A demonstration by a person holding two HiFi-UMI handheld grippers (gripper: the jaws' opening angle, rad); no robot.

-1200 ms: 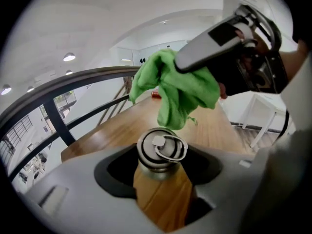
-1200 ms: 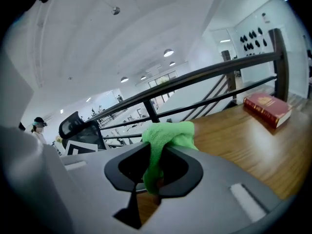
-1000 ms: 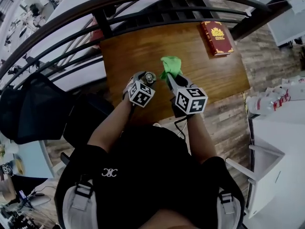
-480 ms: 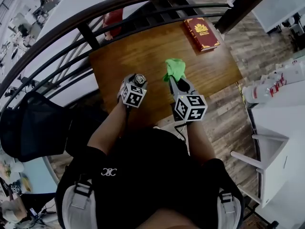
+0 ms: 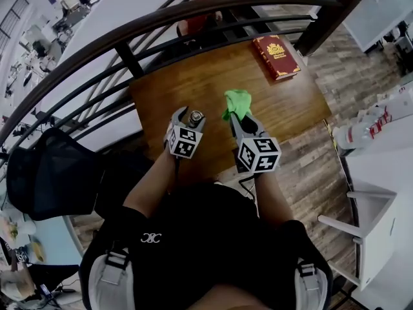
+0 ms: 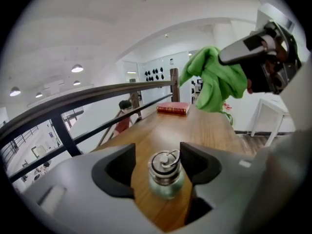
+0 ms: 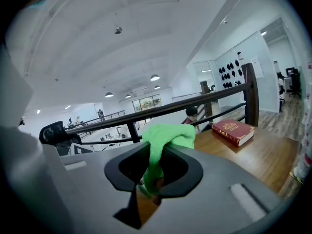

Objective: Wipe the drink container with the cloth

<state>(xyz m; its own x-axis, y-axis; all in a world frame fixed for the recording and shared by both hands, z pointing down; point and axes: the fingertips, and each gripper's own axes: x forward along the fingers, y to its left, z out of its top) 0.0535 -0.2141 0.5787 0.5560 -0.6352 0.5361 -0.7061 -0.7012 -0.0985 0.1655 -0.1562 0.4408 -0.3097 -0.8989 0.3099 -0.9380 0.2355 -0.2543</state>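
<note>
My left hand-held gripper (image 6: 157,156) has its jaws apart round the drink container (image 6: 165,178) on the tabletop (image 5: 213,82) — my right hand-held gripper (image 7: 156,167) pinches the green cloth (image 7: 168,135) just beside. A red book (image 5: 276,57) lies by the railing (image 5: 193,23).

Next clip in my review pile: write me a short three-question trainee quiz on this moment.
1. True or false: the right gripper is shut on the green cloth.
2. What stands between the jaws of the left gripper? A a mug; B the drink container; C the green cloth.
3. Fill in: near the far right corner of the wooden table lies a red ___.
Key: 1 true; 2 B; 3 book.
</note>
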